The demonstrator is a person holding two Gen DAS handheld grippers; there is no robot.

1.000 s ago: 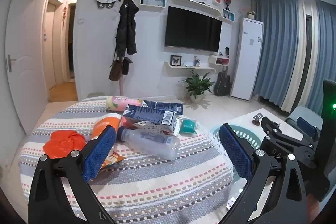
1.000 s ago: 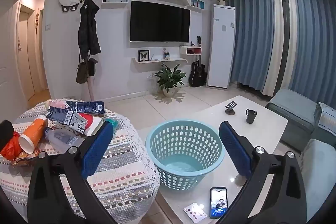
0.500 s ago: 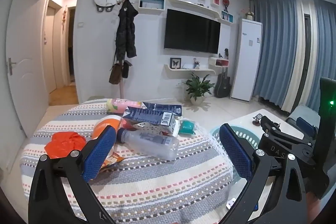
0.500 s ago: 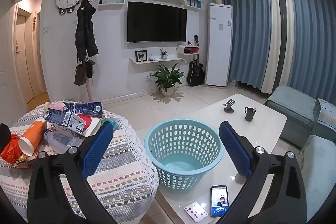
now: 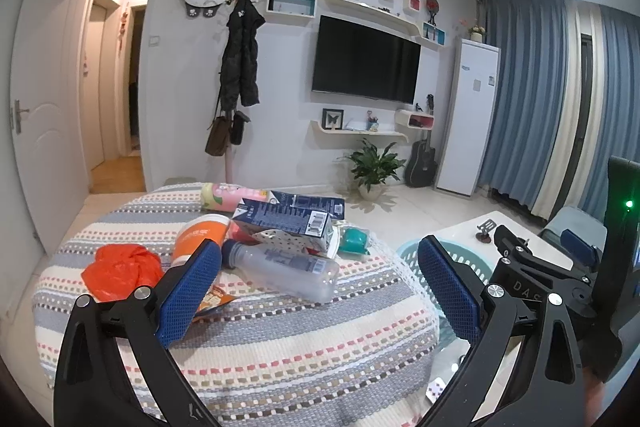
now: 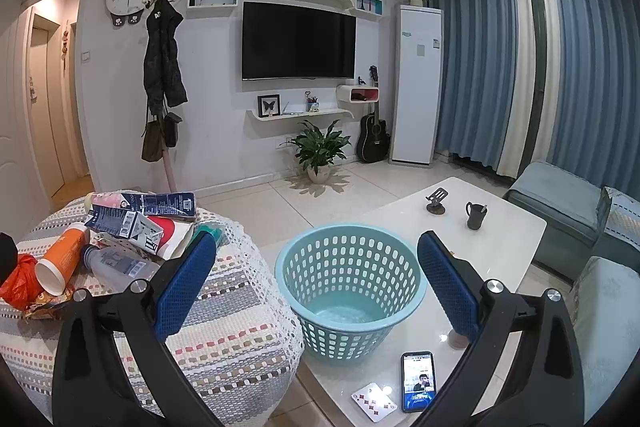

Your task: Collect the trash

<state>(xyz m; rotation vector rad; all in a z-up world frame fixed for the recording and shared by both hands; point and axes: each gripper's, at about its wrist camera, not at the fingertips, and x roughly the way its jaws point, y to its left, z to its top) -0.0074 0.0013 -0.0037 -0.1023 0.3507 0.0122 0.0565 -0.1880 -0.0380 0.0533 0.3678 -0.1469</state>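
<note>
A pile of trash lies on a round striped-cloth table (image 5: 280,347): a clear plastic bottle (image 5: 284,267), an orange cup (image 5: 200,233), a red plastic bag (image 5: 120,269), a dark blue carton (image 5: 284,221), a pink can (image 5: 232,193) and a snack wrapper (image 5: 214,301). My left gripper (image 5: 318,285) is open and empty, above the table's near side, short of the bottle. My right gripper (image 6: 318,287) is open and empty, above a light blue basket (image 6: 348,287) that stands empty on a white coffee table (image 6: 500,239). The pile also shows in the right wrist view (image 6: 120,227).
A phone (image 6: 418,381) and a playing card (image 6: 374,401) lie on the coffee table's near edge, a black mug (image 6: 476,215) and a small stand (image 6: 436,201) farther back. A grey sofa (image 6: 560,211) stands at the right. My right gripper shows in the left wrist view (image 5: 560,267).
Both views have shifted slightly; the cameras tilted up a little. Both grippers stay open and nothing on the table has moved.
</note>
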